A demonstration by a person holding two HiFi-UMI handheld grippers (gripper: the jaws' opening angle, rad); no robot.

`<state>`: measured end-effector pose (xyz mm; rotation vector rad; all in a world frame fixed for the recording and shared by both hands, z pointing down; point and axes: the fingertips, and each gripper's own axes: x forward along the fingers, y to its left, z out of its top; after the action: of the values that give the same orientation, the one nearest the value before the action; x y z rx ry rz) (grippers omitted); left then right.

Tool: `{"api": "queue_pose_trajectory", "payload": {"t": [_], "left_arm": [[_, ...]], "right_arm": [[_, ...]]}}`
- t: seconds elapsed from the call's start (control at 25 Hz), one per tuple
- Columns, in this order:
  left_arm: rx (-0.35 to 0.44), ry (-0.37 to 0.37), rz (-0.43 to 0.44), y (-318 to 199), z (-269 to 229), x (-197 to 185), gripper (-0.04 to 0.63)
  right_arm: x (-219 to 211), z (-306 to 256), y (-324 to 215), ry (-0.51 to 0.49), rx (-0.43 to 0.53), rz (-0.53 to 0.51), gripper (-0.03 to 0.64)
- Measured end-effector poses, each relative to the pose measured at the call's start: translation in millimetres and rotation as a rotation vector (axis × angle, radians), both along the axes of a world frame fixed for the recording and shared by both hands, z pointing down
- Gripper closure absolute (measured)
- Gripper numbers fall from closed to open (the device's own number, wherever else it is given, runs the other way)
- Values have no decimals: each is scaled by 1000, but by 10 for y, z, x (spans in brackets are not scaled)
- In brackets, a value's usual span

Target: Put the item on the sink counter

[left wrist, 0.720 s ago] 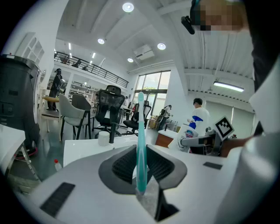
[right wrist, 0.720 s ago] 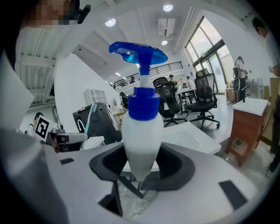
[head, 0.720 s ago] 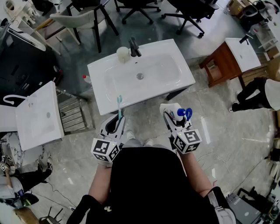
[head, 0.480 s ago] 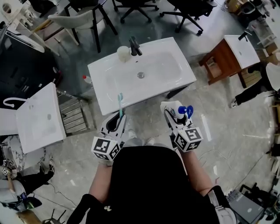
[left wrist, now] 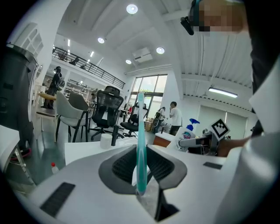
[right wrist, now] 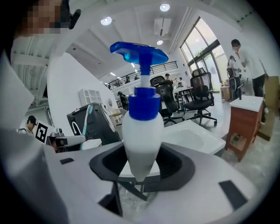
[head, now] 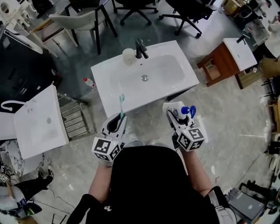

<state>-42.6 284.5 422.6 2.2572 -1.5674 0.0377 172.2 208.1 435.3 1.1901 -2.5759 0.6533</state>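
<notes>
A white sink counter (head: 105,74) with a basin stands just ahead of me. My left gripper (head: 117,123) is shut on a teal toothbrush (head: 121,106), which stands upright between the jaws (left wrist: 140,144) over the counter's near edge. My right gripper (head: 174,114) is shut on a white pump bottle with a blue head (head: 185,112), held upright (right wrist: 141,131) just off the counter's near right corner. On the counter's far rim stand a black tap (head: 140,49) and a white cup (head: 128,56).
A second white basin (head: 37,122) lies at the left beside a metal rack (head: 76,116). A brown cabinet with a white sink top (head: 221,61) stands at the right. Office chairs (head: 188,13) stand beyond the counter. A small red-capped bottle (head: 89,82) lies on the floor.
The counter has shifted slightly right and nearer in the head view. Both grippers keep their items and have edged toward its near edge.
</notes>
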Motion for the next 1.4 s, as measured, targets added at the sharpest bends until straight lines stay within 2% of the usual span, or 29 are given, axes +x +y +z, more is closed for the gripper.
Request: {"api": "queue_pose_trajectory", "payload": {"t": [0.32, 0.68, 1.04, 1.4], "left_arm": [[3, 34, 14, -28, 93, -394, 517], [-17, 51, -9, -204, 206, -533, 517], [-50, 33, -71, -697, 304, -466, 517], [-49, 6, -153, -1408, 197, -186, 517]], "right_arm": [[-294, 9, -54, 30, -10, 30, 407], [-436, 59, -275, 42, -32, 10, 407], [-348, 230, -941, 18, -81, -33, 407], [-226, 308, -1802, 18, -86, -131, 407]]}}
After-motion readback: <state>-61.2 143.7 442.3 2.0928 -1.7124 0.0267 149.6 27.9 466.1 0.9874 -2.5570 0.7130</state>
